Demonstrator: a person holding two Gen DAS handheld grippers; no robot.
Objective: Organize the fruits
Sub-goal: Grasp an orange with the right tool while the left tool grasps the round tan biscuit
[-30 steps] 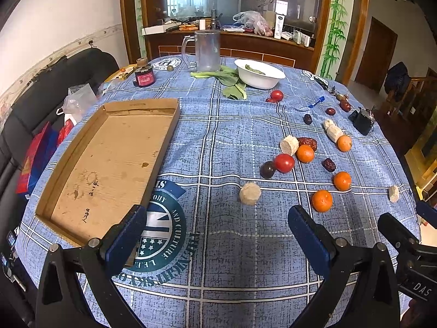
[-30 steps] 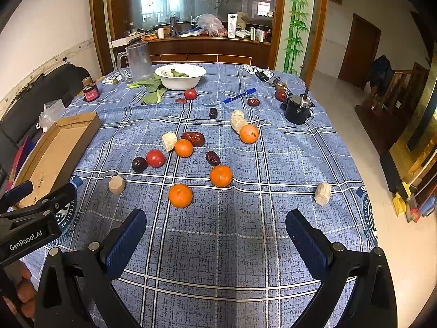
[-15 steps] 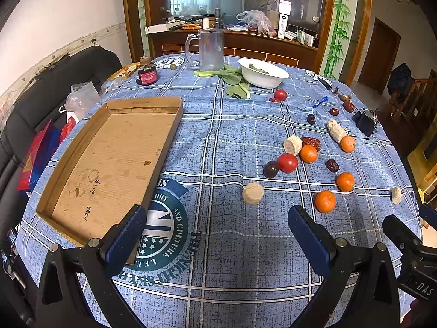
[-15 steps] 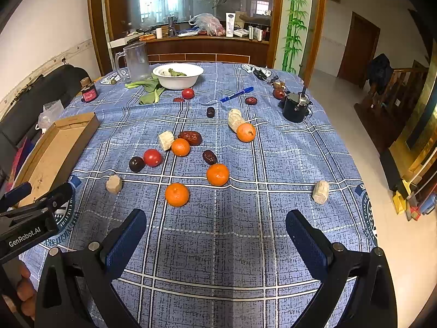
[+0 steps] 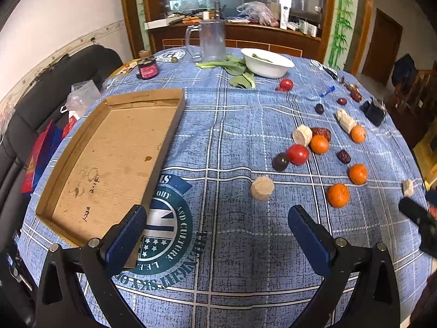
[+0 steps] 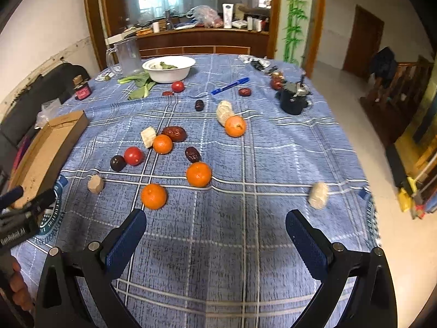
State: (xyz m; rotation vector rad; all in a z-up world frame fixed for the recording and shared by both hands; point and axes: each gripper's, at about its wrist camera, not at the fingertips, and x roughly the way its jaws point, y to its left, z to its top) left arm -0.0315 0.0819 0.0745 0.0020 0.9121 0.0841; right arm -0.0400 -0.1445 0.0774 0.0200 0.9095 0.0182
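Blue plaid cloth (image 5: 235, 125) spread over counter. Cardboard tray (image 5: 109, 158) set at left side, nothing inside. White bowl (image 6: 169, 69) and clear pitcher (image 5: 211, 39) placed at far edge. Left gripper (image 5: 217, 225) held wide, nothing between fingers, above cloth beside tray. Right gripper (image 6: 215, 228) held wide, nothing gripped, above bare cloth. Fruits scattered loose on cloth right of tray: four oranges, nearest (image 6: 153, 196); red tomato (image 6: 133, 156) touching dark plum (image 6: 117, 163); red dates (image 6: 174, 133) among them.

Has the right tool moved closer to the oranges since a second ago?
Yes. The right tool has eased forward: the nearest orange sits lower, nearer its left finger.
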